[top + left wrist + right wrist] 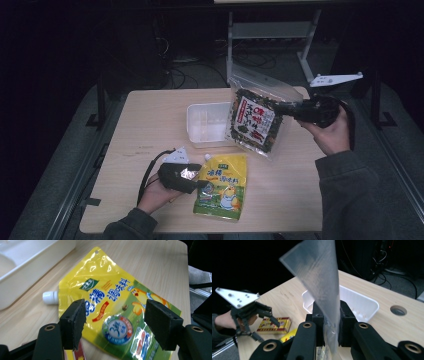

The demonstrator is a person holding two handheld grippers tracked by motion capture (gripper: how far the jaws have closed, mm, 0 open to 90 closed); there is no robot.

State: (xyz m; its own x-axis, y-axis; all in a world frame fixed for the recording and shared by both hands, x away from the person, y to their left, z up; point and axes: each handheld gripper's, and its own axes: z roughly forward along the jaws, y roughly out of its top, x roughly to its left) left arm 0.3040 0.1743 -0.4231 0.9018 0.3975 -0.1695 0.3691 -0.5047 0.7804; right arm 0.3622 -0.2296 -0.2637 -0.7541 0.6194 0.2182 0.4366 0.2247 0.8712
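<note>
Work: it looks like packing food bags into the white tray (197,120). It seems only part way done.
Done: the right gripper (287,110) has its jaws shut tight on the clear bag (255,120) and holds it up in the air, at about 2 o'clock on the desk (150,110), just beside the tray.
Left: the clear bag is not in the tray. The yellow pouch (222,186) lies flat at 6 o'clock, not picked up.
Left gripper (115,325): its jaws are open wide, one on each side above the pouch, holding nothing.
Clear bag: thin, see-through plastic with a flat top strip, full of dark green bits, with a red and white label.
Yellow pouch: shiny, smooth and crinkly, with a small white cap (50,297) at one corner.
Tray: white hard plastic, a box shape with round corners.
Small box (273,325): red and yellow card, flat on the desk.
Desk: pale wood look, smooth.
</note>
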